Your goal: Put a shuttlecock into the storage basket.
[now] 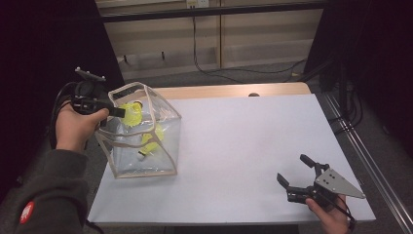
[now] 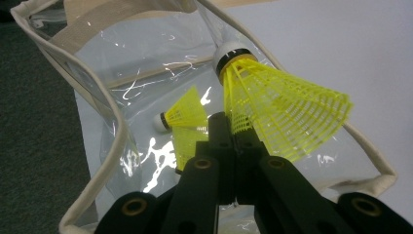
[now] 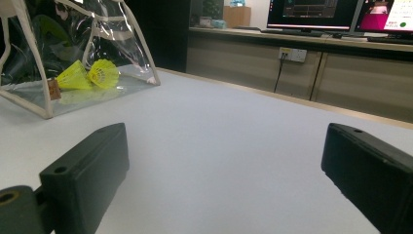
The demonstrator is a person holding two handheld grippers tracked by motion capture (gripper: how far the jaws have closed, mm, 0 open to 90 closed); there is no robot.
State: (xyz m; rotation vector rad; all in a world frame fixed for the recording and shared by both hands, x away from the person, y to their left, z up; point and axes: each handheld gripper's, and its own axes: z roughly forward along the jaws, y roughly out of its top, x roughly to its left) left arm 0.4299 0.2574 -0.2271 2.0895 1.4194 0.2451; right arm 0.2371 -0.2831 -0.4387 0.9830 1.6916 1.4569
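A clear plastic bag (image 1: 168, 146) with beige trim stands open at the left of the white table (image 1: 243, 146). My left gripper (image 1: 121, 112) hovers over the bag's mouth, shut on the skirt of a yellow shuttlecock (image 1: 132, 113). In the left gripper view the gripper (image 2: 234, 123) pinches that shuttlecock (image 2: 277, 109), whose white cork points away above the bag's rim (image 2: 104, 109). Another yellow shuttlecock (image 2: 184, 114) lies inside the bag. My right gripper (image 1: 292, 168) rests low at the table's front right, open and holding nothing. Its view shows two shuttlecocks (image 3: 73, 76) (image 3: 103, 73) on the bag's floor.
A wooden strip (image 1: 234, 90) edges the table's far side. Cables (image 1: 204, 63) run over the floor beyond it. A rail (image 1: 363, 146) runs along the table's right side. Monitors (image 3: 311, 10) stand on a counter in the background of the right gripper view.
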